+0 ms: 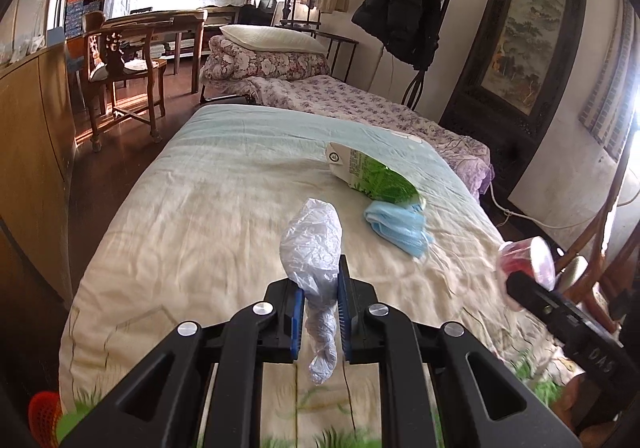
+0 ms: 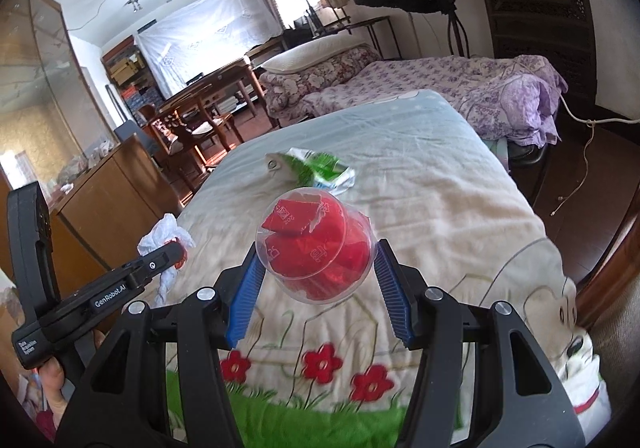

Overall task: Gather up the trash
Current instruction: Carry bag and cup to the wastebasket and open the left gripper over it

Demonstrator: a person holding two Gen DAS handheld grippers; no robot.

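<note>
1. Trash fills both tools: the left gripper [image 1: 320, 312] is clamped on a crumpled, translucent white plastic bag [image 1: 314, 248], its twisted tail hanging between the blue pads [image 1: 297, 322] and the puffed end sticking out past the fingertips, above the near half of the bed [image 1: 224, 184].
2. The right gripper [image 2: 318, 280] grasps a clear plastic cup [image 2: 320, 248] stuffed with red wrappers; the cup lies on its side between the ribbed blue fingers [image 2: 245, 300], its round end facing the camera, held above the middle of the bed.
3. A green and white carton [image 1: 370, 176], flattened and torn open, lies on the quilt toward the bed's right edge; a round printed mark sits near its white corner, and its small print is too fine to read.
4. A crumpled pale blue face mask [image 1: 398, 226] touches the carton's near side.
5. Writing: "GenRobot.AI" on the left gripper's body in the right wrist view; "DAS" on the right gripper's body in the left wrist view. White marks on the red wrappers are not legible.
</note>
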